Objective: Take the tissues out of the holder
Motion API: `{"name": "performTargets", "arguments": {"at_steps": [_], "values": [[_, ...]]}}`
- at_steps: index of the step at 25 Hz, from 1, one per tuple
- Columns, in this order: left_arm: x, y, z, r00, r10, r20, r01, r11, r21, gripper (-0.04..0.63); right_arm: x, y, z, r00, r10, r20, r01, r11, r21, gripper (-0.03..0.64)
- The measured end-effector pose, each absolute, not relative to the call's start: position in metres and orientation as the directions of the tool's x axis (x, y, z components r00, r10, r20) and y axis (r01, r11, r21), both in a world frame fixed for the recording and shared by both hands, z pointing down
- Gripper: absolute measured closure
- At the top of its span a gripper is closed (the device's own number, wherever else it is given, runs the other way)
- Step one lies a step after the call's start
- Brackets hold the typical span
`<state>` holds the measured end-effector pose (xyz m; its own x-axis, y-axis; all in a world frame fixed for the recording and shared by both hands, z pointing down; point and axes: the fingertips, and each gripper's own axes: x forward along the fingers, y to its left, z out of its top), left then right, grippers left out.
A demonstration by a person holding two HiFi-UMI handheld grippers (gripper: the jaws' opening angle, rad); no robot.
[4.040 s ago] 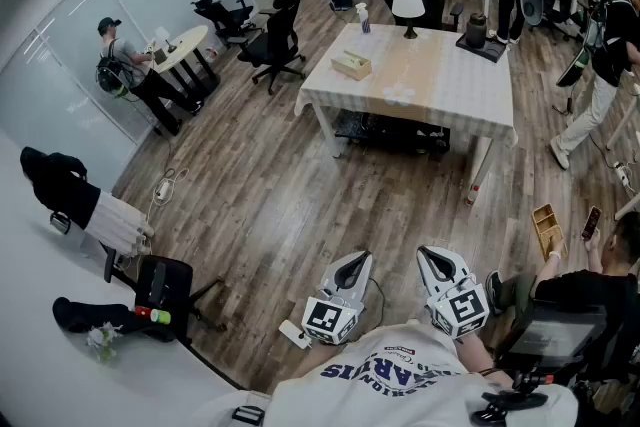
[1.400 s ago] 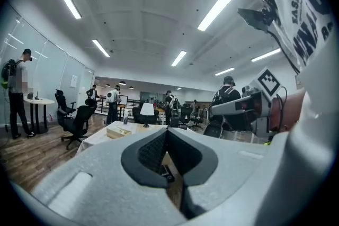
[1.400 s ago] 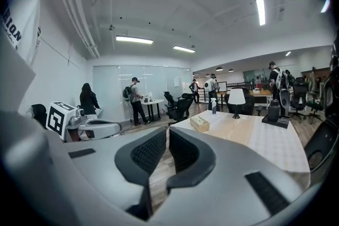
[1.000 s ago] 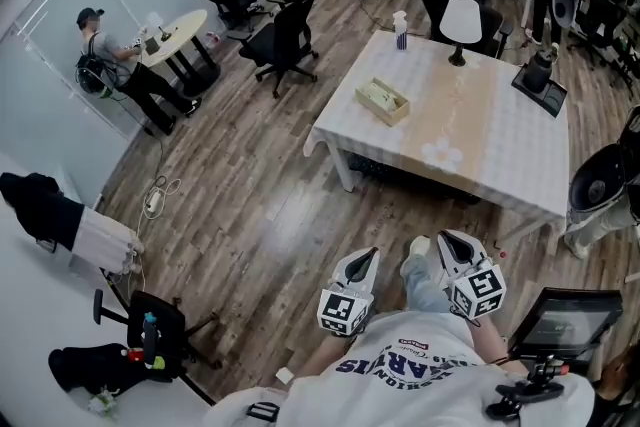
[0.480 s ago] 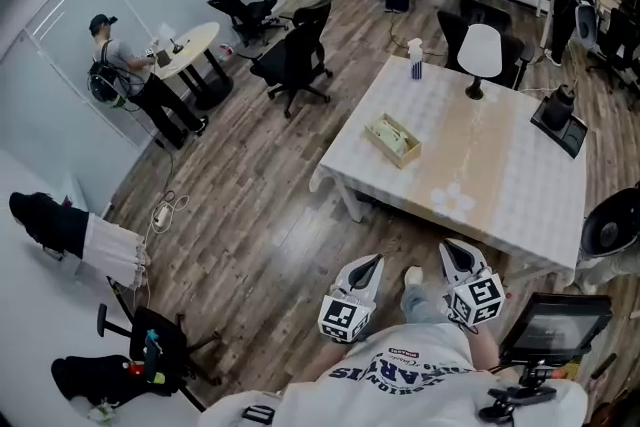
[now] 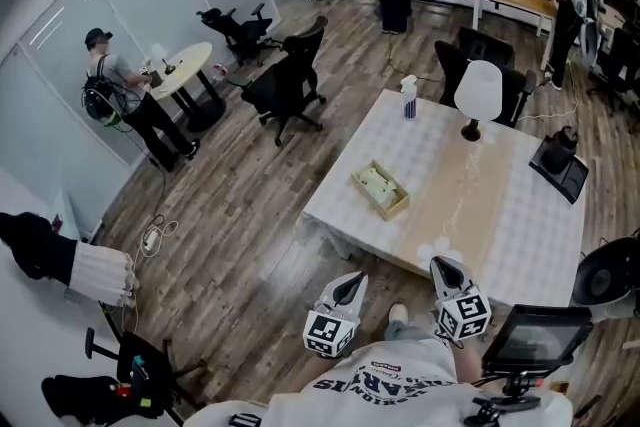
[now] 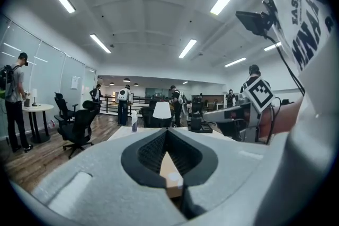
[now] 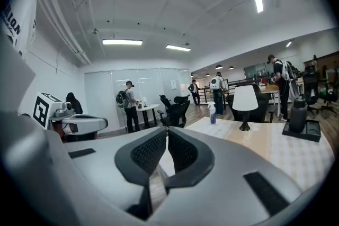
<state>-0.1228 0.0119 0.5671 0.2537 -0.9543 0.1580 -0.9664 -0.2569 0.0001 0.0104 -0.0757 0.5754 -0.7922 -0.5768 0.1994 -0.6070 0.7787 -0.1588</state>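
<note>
The tissue holder (image 6: 371, 199) is a shallow oblong box, wood-coloured and open on top. The tissues (image 6: 380, 185) in it show as a pale, crumpled mass. It lies flat on the table (image 6: 500, 215), close to the table's 9 o'clock edge. It is at about 12 o'clock from our two grippers and well apart from both.

The table wears a white checked cloth with a smooth tan band down its middle. At 12 o'clock from the holder stands a slim spray bottle (image 6: 409, 98). At 2 o'clock is a lamp (image 6: 478, 95) with a white rounded shade on a dark stem.

Our left gripper (image 6: 349, 281) and right gripper (image 6: 441, 265) hang off the table's 6 o'clock side. Both are grey, matte shells with black ribbed pads. In each gripper view the pads meet at the tip with nothing caught between them: left (image 7: 167, 135), right (image 8: 166, 132).

Beyond the table lie wood-plank flooring, black office chairs (image 6: 285, 80) and a round table (image 6: 182, 65) at 10 o'clock.

We cannot count the tissues or make out single sheets. Both gripper views show the bottle and lamp over the jaws, but the grey shells cover the holder. A dark screen (image 6: 535, 335) at 4 o'clock cuts off the table's near corner.

Against half a second ago, the table has slid down the head view towards us. The holder now sits nearer the grippers, and both grippers are closed as before.
</note>
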Motion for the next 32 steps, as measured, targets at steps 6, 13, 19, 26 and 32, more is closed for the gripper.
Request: {"name": "performTargets", "arguments": {"at_steps": [6, 13, 19, 26, 32], "values": [[-0.131, -0.046, 0.559, 0.248, -0.957, 0.153, -0.969, -0.246, 0.033, 0.592, 0.015, -0.153, 0.568, -0.781, -0.594, 0.195, -0.62, 0.775, -0.122, 0.606], [-0.13, -0.064, 0.57, 0.242, -0.948, 0.206, -0.97, -0.239, 0.039, 0.592, 0.009, -0.187, 0.584, -0.789, -0.582, 0.198, -0.611, 0.776, -0.153, 0.606], [-0.138, -0.077, 0.56, 0.24, -0.951, 0.196, -0.971, -0.237, 0.037, 0.592, 0.005, -0.185, 0.592, -0.789, -0.571, 0.229, -0.61, 0.774, -0.17, 0.606], [-0.148, -0.1, 0.548, 0.286, -0.945, 0.157, -0.958, -0.285, 0.031, 0.592, 0.015, -0.194, 0.582, -0.733, -0.638, 0.235, -0.676, 0.721, -0.152, 0.606], [-0.162, -0.111, 0.532, 0.328, -0.936, 0.127, -0.944, -0.331, -0.001, 0.592, 0.006, -0.197, 0.565, -0.704, -0.677, 0.217, -0.708, 0.693, -0.134, 0.606]]}}
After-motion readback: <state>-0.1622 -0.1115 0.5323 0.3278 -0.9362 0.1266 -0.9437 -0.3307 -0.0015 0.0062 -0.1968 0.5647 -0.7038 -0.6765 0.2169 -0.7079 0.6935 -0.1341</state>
